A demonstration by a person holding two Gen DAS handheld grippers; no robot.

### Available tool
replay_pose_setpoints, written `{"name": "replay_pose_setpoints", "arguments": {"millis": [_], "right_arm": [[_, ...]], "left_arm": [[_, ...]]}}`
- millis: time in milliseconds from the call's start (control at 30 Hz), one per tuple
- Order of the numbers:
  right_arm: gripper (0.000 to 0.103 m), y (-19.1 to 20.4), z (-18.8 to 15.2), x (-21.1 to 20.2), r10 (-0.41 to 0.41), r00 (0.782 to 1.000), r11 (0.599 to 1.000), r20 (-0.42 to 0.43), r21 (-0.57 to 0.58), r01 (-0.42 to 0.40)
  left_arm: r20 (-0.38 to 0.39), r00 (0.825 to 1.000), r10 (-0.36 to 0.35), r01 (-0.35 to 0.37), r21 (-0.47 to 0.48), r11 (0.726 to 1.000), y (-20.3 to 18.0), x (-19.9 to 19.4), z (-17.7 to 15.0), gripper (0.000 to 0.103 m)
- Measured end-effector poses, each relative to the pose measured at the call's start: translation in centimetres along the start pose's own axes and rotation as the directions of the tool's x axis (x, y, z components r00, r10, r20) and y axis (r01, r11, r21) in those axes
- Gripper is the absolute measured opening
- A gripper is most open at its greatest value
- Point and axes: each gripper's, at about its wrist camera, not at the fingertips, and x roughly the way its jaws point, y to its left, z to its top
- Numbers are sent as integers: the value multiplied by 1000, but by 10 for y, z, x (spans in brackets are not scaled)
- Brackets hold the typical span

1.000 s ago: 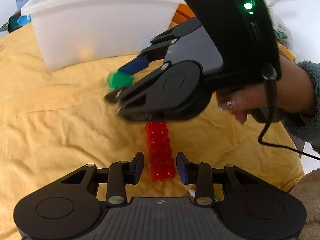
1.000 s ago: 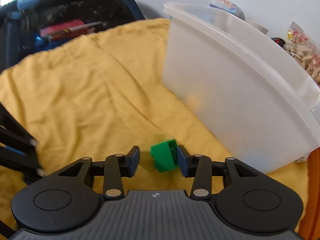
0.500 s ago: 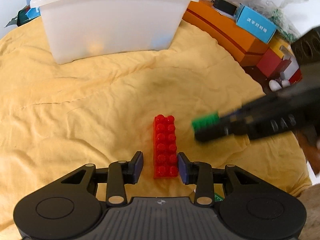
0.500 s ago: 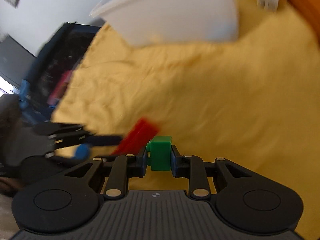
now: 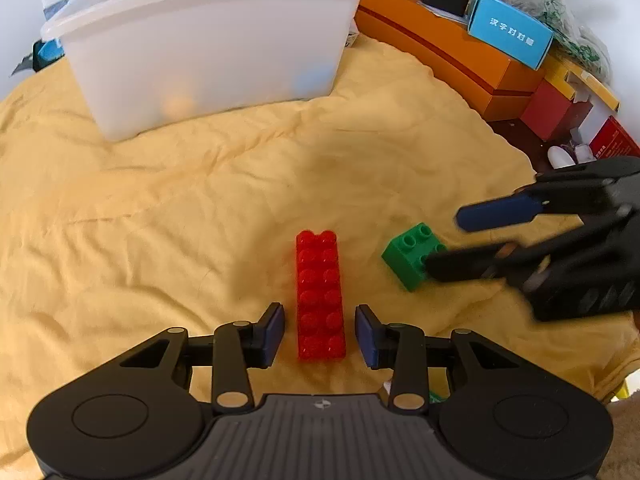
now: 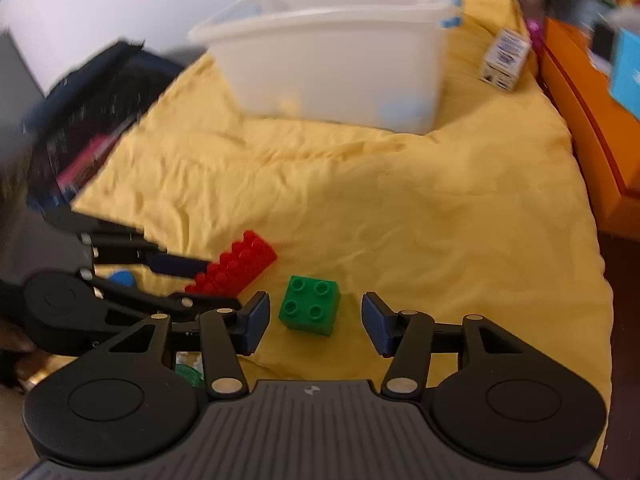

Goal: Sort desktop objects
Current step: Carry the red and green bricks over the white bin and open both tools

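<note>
Bare yellow cloth [image 5: 200,208] up to the white bin [image 5: 208,52]; boxes [image 5: 460,56] crowding its right.

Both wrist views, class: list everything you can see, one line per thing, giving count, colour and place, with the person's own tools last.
red brick: one, red, long, on the cloth between the left gripper's fingers, untouched.
green brick: one, green, four studs, on the cloth right of the red brick.
cloth: one, yellow, wrinkled, covering the surface.
bin: one, white, translucent, at the far side of the cloth.
orange box: one, orange, long, right of the bin.
blue box: one, blue, on the orange box.
left gripper: one, black, open around the red brick.
right gripper: one, black, jaws opening, green brick between them.
</note>
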Motion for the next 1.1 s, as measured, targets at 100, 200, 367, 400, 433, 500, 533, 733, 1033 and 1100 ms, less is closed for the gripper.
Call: {"name": "replay_pose_setpoints", "arguments": {"millis": [100,200,367,400,433,500,533,733,1033,1100], "right_arm": [[51,13,0,17,-14,1000,997,-21,-82,13],[37,16,-4,27,-49,998,988,-32,-146,44],[36,14,2,16,-60,998,982,-30,-183,54],[36,12,10,8,-59,998,981,4,-184,58],[36,11,20,-1,-63,997,979,42,-189,70],[36,7,48,-21,-72,986,976,147,-193,100],[36,4,66,-33,-76,973,974,217,-191,119],[36,-10,151,-47,-131,898,972,421,-125,200],[41,-23,160,-7,-138,927,982,348,-72,173],[42,-20,147,-17,-123,919,984,374,-73,161]], "left_arm": [[10,1000,24,-25,33,999,-2,2,1,27],[1,1000,-15,15,-12,1000,5,-4,2,27],[59,998,9,-9,10,1000,12,-31,13,27],[99,995,13,-15,15,1000,16,-43,22,27],[150,988,22,-25,21,999,21,-59,36,27],[244,968,52,-62,33,998,28,-84,62,27],[294,953,74,-88,34,996,33,-95,78,27],[424,889,171,-163,-57,985,64,-102,150,27],[325,924,200,-183,-83,980,77,-55,152,34],[344,921,182,-159,-95,983,72,-70,135,43]]}}
